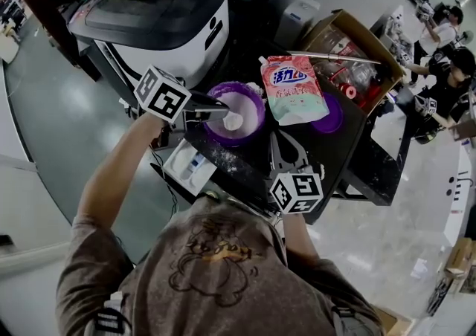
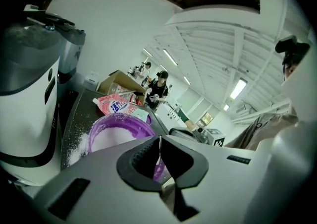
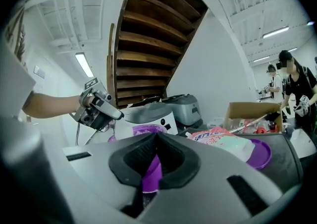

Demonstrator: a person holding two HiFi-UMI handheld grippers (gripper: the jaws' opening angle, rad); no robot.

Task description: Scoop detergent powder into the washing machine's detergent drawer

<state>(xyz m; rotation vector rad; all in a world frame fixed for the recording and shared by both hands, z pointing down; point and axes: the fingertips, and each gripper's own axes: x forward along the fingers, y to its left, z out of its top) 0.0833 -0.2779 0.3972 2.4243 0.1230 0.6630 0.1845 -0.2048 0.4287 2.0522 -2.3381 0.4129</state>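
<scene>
Purple tub [image 1: 236, 113], detergent pouch [image 1: 293, 89]: one each.

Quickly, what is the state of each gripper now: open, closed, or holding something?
Left gripper: closed on the thin handle of the white scoop.
Right gripper: closed on a purple edge, apparently the rim of the purple bowl.

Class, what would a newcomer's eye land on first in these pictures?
The purple tub of white powder mid-table, where the left gripper holds a white scoop in it and the right gripper grips its rim. A pink detergent pouch lies just right of it.
</scene>
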